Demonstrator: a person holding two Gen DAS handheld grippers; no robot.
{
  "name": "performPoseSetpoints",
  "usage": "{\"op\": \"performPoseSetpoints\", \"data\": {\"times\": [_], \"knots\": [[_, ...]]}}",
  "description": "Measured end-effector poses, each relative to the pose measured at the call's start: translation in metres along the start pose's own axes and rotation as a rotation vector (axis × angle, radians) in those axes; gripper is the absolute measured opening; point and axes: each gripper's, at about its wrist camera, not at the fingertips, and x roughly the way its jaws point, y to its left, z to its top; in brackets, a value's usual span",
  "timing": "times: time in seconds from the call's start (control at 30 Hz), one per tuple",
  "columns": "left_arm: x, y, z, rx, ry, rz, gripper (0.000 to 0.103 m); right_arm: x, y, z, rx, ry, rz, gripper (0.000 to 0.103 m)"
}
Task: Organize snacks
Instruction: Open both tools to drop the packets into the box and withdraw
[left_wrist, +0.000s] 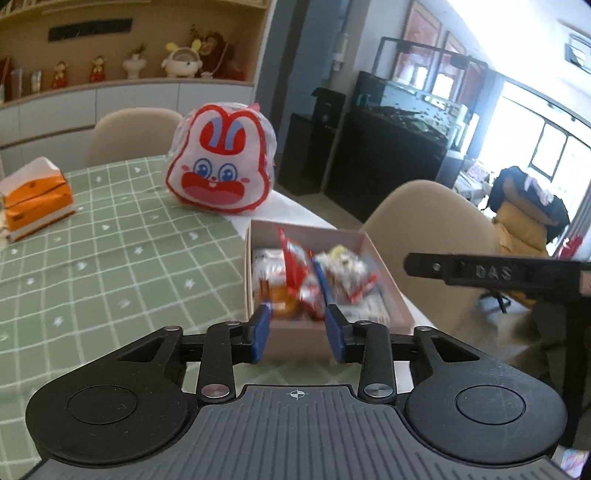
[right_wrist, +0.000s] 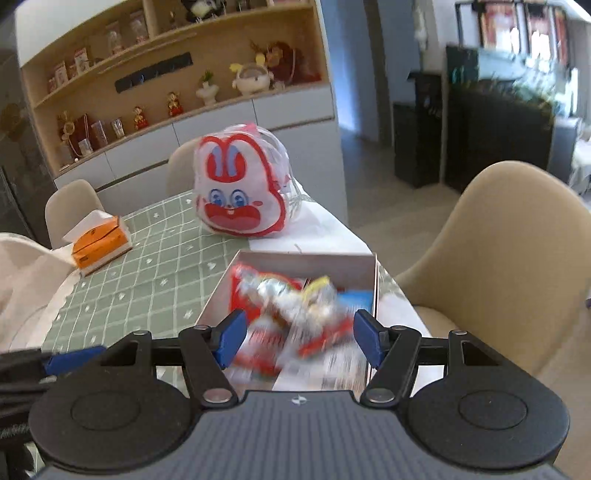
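A shallow cardboard box (left_wrist: 388, 284) (right_wrist: 306, 263) sits near the table's right edge and holds several snack packets. In the left wrist view a red packet (left_wrist: 295, 266) stands up above the rim beside a silvery one (left_wrist: 347, 273). My left gripper (left_wrist: 297, 325) hovers at the box's near wall, blue pads apart, nothing pressed between them. My right gripper (right_wrist: 299, 338) hangs over the box's near end with its pads wide apart. Blurred red and silver packets (right_wrist: 288, 310) lie loose below its gap. One finger of the right gripper (left_wrist: 480, 271) shows as a black bar.
A big rabbit-face bag (left_wrist: 221, 162) (right_wrist: 240, 192) stands behind the box on the green checked cloth (left_wrist: 110, 258). An orange tissue box (left_wrist: 37, 199) (right_wrist: 99, 243) lies at the left. Beige chairs (left_wrist: 432, 229) (right_wrist: 509, 258) flank the table's right side.
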Motion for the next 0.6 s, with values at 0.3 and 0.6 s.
{"op": "performPoseSetpoints", "data": {"times": [0.3,0.6], "knots": [[-0.065,-0.009,-0.049,0.132,-0.049,-0.025,0.016,-0.087,0.066,-0.080,0.000,-0.002,-0.099,0.070],[-0.076,-0.014,-0.066,0.113,0.012,-0.049,0.015,-0.103,0.079,-0.109,0.034,0.036,-0.101,0.070]]}}
